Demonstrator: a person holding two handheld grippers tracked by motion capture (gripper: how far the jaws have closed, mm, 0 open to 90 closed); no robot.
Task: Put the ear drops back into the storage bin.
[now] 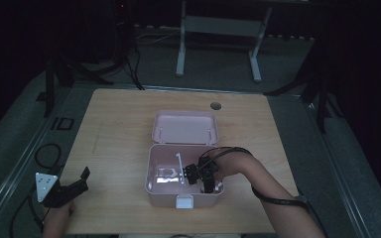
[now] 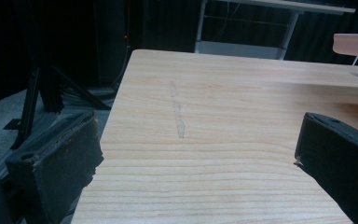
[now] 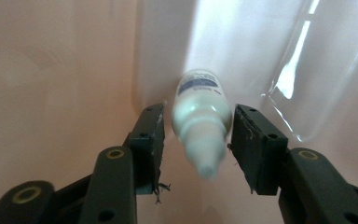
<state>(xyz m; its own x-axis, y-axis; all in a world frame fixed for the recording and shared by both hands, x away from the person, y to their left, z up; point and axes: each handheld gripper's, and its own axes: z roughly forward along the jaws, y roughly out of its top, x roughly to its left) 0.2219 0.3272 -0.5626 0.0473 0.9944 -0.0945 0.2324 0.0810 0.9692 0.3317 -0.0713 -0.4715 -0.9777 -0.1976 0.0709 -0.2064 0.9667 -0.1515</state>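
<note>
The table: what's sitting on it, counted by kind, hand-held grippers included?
Pink box, lid open: 1
Small white bottle, inside the box: 1
Hand-held grippers: 2, left and right
Total: 4

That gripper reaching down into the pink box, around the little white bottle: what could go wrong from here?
The right gripper has its jaws either side of the small white bottle, with gaps showing. If they close off-centre, the smooth round bottle might squirt out or tip. Deep inside the pink box, the gripper could also bump its wall and shove the box across the table.
</note>
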